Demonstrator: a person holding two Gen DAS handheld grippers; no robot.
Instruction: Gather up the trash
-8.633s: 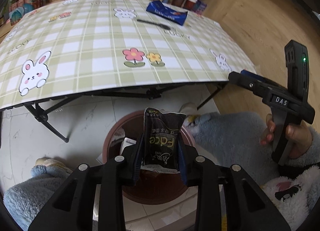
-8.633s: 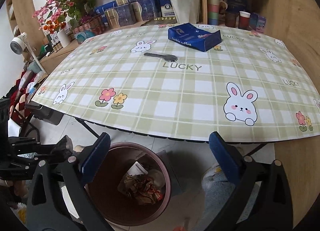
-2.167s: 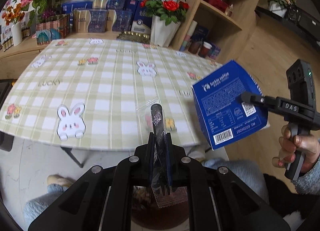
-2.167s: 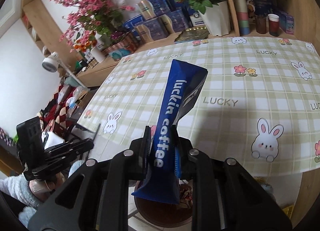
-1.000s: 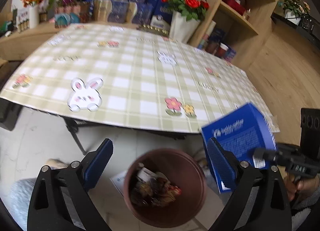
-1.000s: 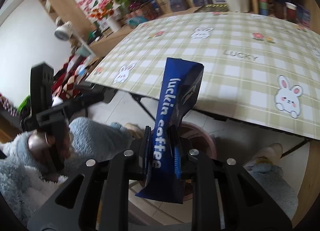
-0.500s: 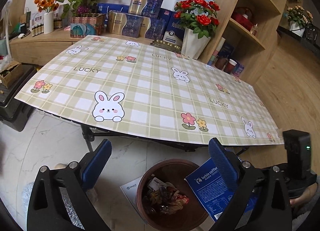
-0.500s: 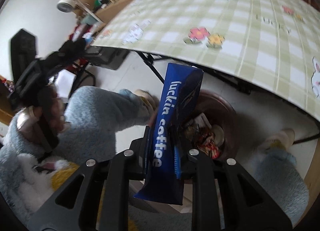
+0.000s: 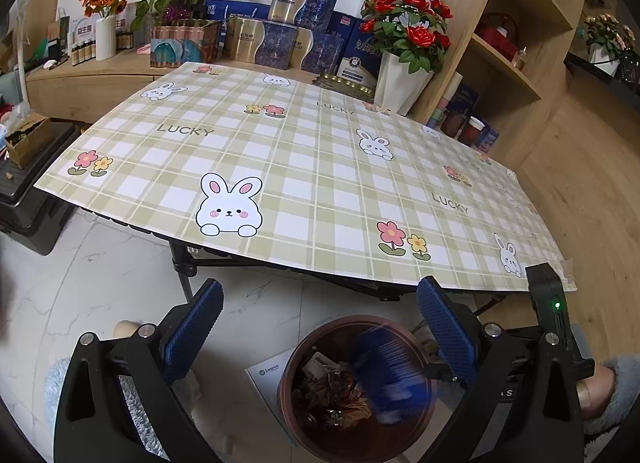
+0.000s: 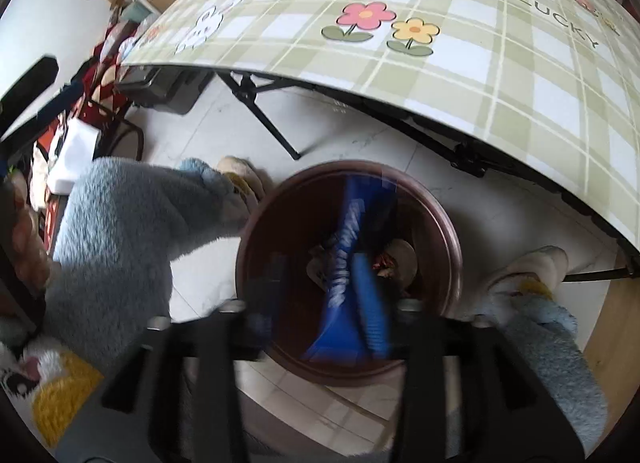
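- The blue coffee box [image 10: 352, 263] shows as a blurred streak inside the mouth of the brown trash bin [image 10: 450, 247], which stands on the white floor just in front of the near edge of the bench [image 9: 320, 167].
- The right hand-held gripper [image 10: 324, 311] points steeply down over the bin; its jaws have just been opening, and the box lies between them with neither blurred pad seen pressing on it.
- From the left wrist view the same box [image 9: 384, 375] appears as a blue smear in the right half of the bin [image 9: 288, 367], above crumpled wrappers [image 9: 332, 395].
- The left hand-held gripper [image 9: 316, 327] stands wide with nothing between its blue pads [image 9: 192, 327].
- The bench carries a green checked cloth with rabbits and flowers.
- Fluffy blue sleeves [image 10: 132, 223] and slippered feet [image 10: 532, 267] flank the bin.
- A white paper sheet [image 9: 268, 379] lies on the floor at the bin's left side.
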